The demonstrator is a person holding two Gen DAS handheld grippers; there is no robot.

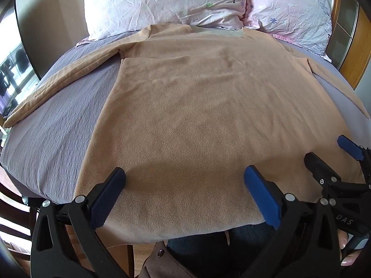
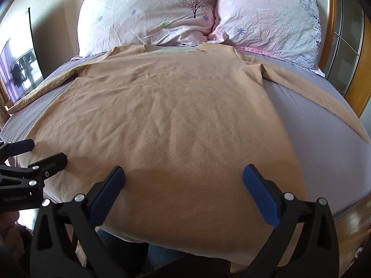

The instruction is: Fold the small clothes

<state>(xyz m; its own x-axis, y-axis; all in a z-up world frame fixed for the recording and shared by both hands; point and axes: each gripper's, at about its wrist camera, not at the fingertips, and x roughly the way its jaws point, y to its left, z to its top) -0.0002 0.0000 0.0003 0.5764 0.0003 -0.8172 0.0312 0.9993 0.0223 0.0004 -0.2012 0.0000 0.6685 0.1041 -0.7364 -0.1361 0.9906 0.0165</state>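
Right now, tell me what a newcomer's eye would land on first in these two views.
The tan long-sleeved shirt dominates, spread flat on the grey-purple bedspread with both sleeves out to the sides and its hem at the near edge. Behind its collar, two pale floral pillows lean side by side at the head of the bed. In the foreground, the left claw and right claw stand open over the hem, gripping nothing.
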